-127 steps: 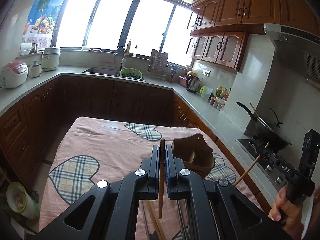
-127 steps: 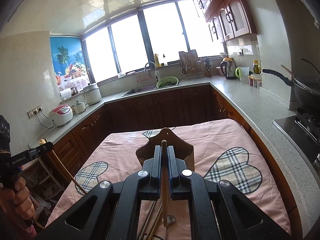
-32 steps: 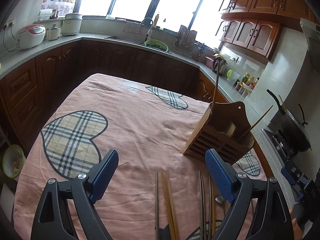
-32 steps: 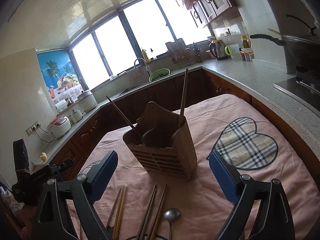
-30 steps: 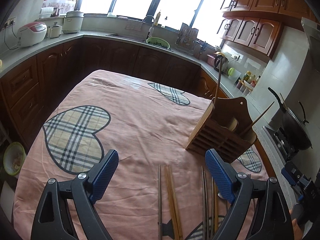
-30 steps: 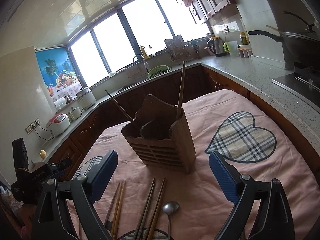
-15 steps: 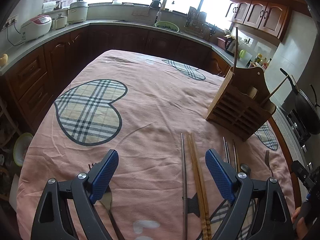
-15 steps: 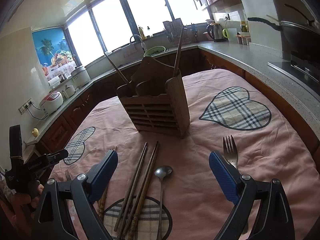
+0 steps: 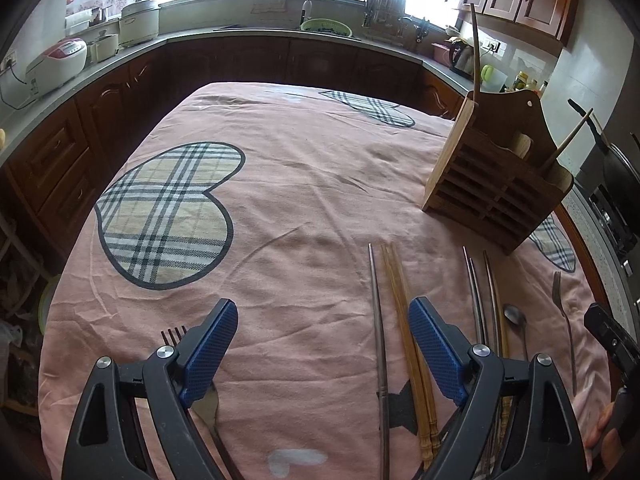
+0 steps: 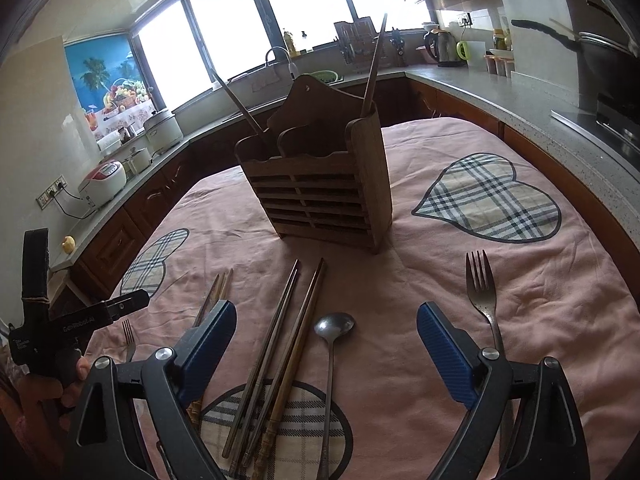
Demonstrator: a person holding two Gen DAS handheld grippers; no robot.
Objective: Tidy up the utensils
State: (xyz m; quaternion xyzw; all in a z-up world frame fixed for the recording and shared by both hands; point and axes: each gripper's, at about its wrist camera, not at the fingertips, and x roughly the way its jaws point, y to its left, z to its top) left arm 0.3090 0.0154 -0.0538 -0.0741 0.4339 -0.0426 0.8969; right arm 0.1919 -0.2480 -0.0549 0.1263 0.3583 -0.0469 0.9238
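Here, left gripper (image 9: 322, 330) jaws spread wide, nothing held, hovering over the pink tablecloth (image 9: 304, 184). Just under its left finger a fork (image 9: 173, 334) pokes out, tines forward; the rest is hidden by the gripper body. Between the jaws, toward the right finger: a single metal chopstick (image 9: 376, 320) and just beside it a wooden chopstick pair (image 9: 400, 288) running under the right finger. Right of the right finger lie more metal chopsticks (image 9: 476, 292), then a spoon (image 9: 514, 316), then a second fork (image 9: 560, 304). Ahead and right of the jaws stands the wooden utensil holder (image 9: 492, 184), upright, with one stick in each end compartment.

Right gripper (image 10: 326, 326) also wide open, empty. Between its jaws on the cloth: a bundle of dark chopsticks (image 10: 280, 340), probably two pairs but hard to separate, and the spoon (image 10: 334, 326) just right of them, bowl forward. Outside the right finger lies the fork (image 10: 480, 284), tines forward. By the left finger a wooden chopstick pair (image 10: 218, 292) is partly covered. Straight ahead of the jaws the holder (image 10: 324, 192) stands, sticks leaning out at both ends. Far left, the other gripper (image 10: 72, 324) is in view, held by a hand.
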